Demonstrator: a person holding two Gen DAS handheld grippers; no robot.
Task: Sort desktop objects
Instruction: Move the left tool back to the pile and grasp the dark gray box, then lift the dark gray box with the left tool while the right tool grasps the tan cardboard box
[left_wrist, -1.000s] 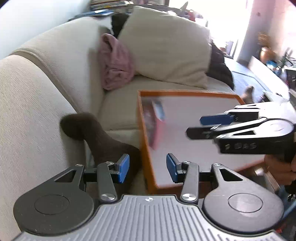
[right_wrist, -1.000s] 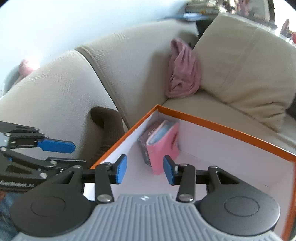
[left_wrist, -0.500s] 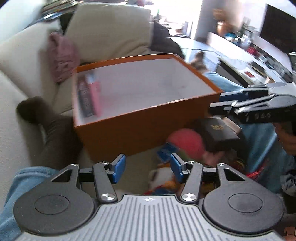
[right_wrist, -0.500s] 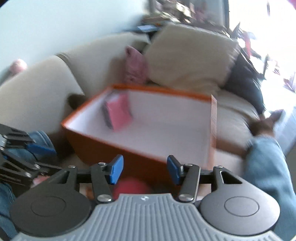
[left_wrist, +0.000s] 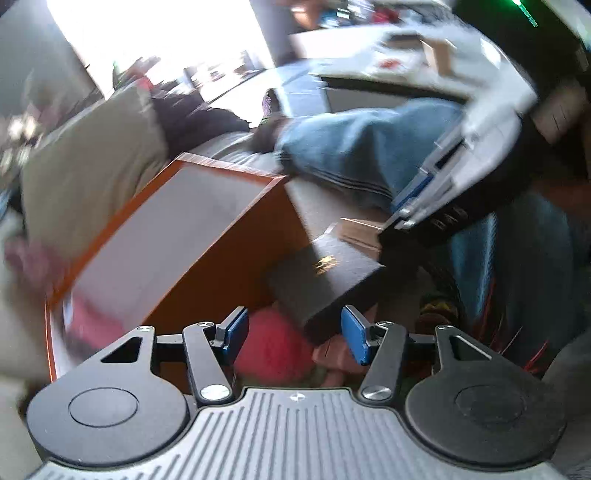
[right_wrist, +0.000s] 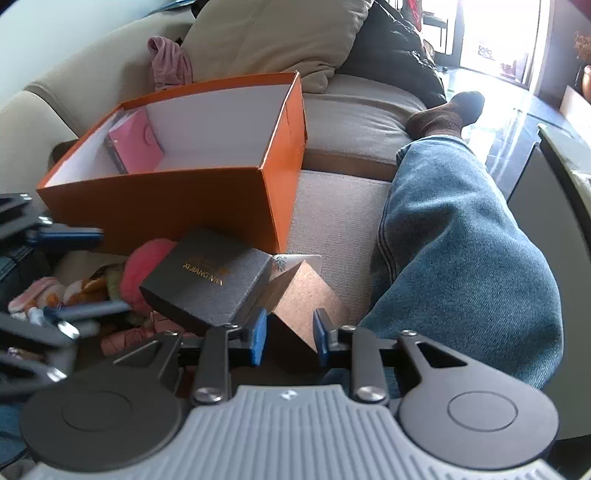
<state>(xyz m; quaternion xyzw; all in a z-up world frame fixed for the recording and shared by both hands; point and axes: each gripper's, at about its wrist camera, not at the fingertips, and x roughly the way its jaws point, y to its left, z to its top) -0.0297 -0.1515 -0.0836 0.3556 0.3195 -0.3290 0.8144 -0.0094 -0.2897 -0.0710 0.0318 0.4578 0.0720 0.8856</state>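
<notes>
An orange box (right_wrist: 177, 206) with a white inside stands on the sofa and holds a pink wallet (right_wrist: 138, 142). In front of it lie a black gift box (right_wrist: 210, 277), a red plush ball (right_wrist: 144, 266), small toys (right_wrist: 48, 291) and a brown cardboard piece (right_wrist: 306, 291). My right gripper (right_wrist: 288, 338) is open just above the cardboard piece's near edge. My left gripper (left_wrist: 293, 334) is open and empty over the red ball (left_wrist: 269, 350) and the black box (left_wrist: 325, 273), beside the orange box (left_wrist: 207, 280). The left view is blurred.
A person's leg in blue jeans (right_wrist: 461, 240) lies on the right, with a brown sock (right_wrist: 447, 114) at the far end. A beige cushion (right_wrist: 273, 37), a pink cloth (right_wrist: 170, 62) and a black jacket (right_wrist: 395, 55) lie behind the box.
Both grippers have pulled back from above the orange box and swung down toward the pile in front of it. Both stay open and empty.
</notes>
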